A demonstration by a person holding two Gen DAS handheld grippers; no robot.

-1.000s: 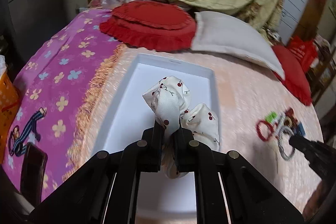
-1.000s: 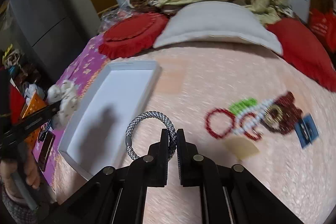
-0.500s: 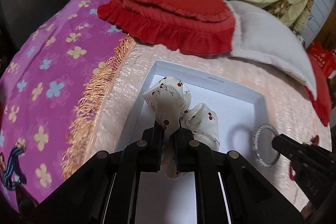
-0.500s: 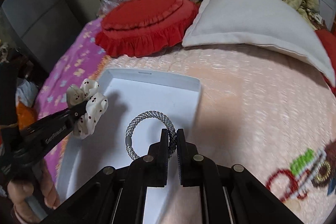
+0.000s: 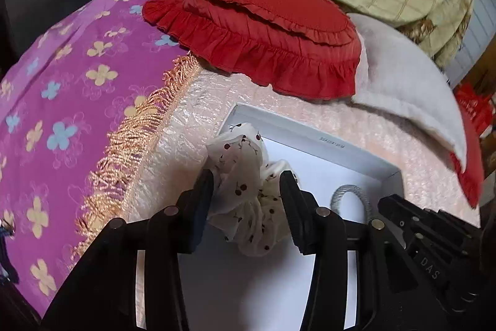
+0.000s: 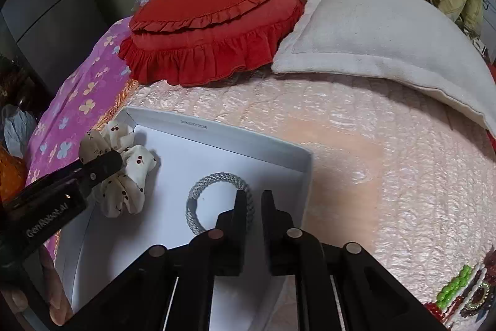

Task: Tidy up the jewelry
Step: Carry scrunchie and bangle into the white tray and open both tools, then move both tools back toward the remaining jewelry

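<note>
A white scrunchie with cherry print (image 5: 238, 151) sits in the near-left corner of the white tray (image 5: 310, 141). My left gripper (image 5: 246, 179) straddles it, jaws opening, pads off the cloth. A grey braided bracelet (image 6: 198, 197) lies on the floor of the tray (image 6: 217, 138). One side of its band runs through my right gripper (image 6: 253, 195), whose jaws are opening by a narrow gap, with bare tray showing beside the band. The left gripper (image 6: 105, 163) and scrunchie (image 6: 136, 166) also show in the right wrist view. The right gripper (image 5: 387, 203) and bracelet (image 5: 350, 194) show in the left wrist view.
A red frilled cushion (image 6: 210, 30) and a white pillow (image 6: 378, 36) lie behind the tray on the pink quilt (image 6: 387, 176). A purple flowered sheet (image 5: 68, 89) is to the left. Several jewelry pieces (image 6: 465, 293) are heaped at the lower right. A hand (image 6: 52, 284) holds the left gripper.
Both grippers came over the tray and down. The left jaws spread wide off the scrunchie. The right jaws parted slightly, and the bracelet now rests on the tray floor.
</note>
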